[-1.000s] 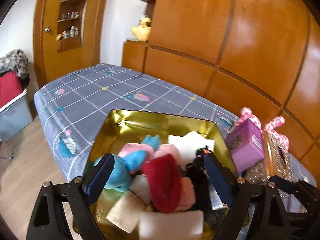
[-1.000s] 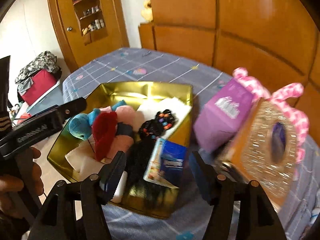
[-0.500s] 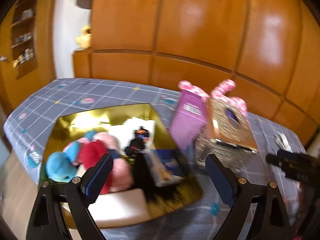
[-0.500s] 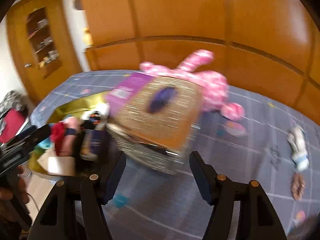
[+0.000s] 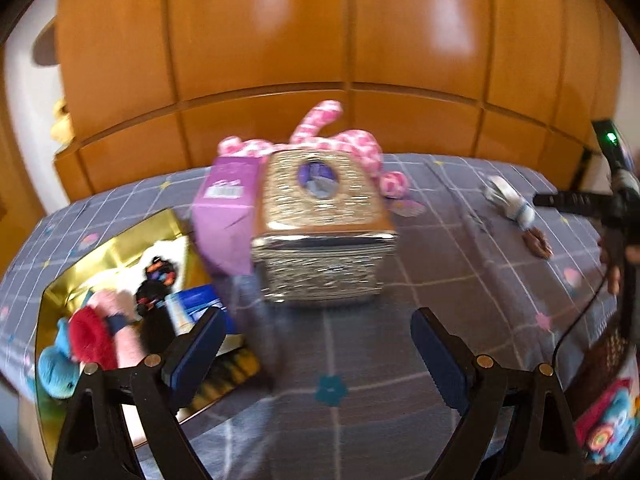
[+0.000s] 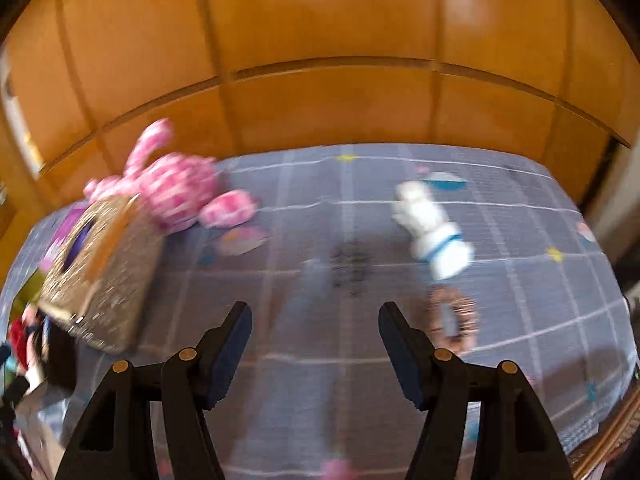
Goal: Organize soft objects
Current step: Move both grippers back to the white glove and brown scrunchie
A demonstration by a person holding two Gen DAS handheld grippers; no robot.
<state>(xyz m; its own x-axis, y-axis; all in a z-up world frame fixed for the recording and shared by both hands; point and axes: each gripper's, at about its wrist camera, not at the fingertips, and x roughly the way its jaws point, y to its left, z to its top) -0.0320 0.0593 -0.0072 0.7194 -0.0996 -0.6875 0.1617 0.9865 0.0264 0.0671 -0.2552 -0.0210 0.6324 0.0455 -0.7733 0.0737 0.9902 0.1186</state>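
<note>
Left wrist view: left claw (image 5: 316,340) open wide, nothing btwn fingers, hanging over grey checked bed cover (image 5: 460,280). Glitter box (image 5: 320,232) sits at 12 o'clock from claw, purple oval on its lid. Purple carton (image 5: 224,216) touching box's left side. Pink plush (image 5: 340,144) behind box, approx 12 o'clock, against wood wall panels (image 5: 320,40). Gold tray (image 5: 120,248) at 9–10 o'clock, holds soft items: red fuzzy piece (image 5: 90,338), blue plush (image 5: 54,368), black item w/ coloured dots (image 5: 156,280). White-blue plush (image 5: 510,202) at 2 o'clock, brown scrunchie (image 5: 538,242) just beside it. Other handheld unit visible at 3 o'clock, frame edge.

Right wrist view: right claw (image 6: 316,344) open, approx mid-spread, empty, above bed cover (image 6: 320,400). White-blue plush (image 6: 434,232) at 1 o'clock, lying on cover. Brown scrunchie (image 6: 452,316) just beside right finger, at 2–3 o'clock; contact can't be confirmed, img blurred. Pink plush (image 6: 176,184) at 10–11 o'clock, glitter box (image 6: 100,272) at 9 o'clock.
</note>
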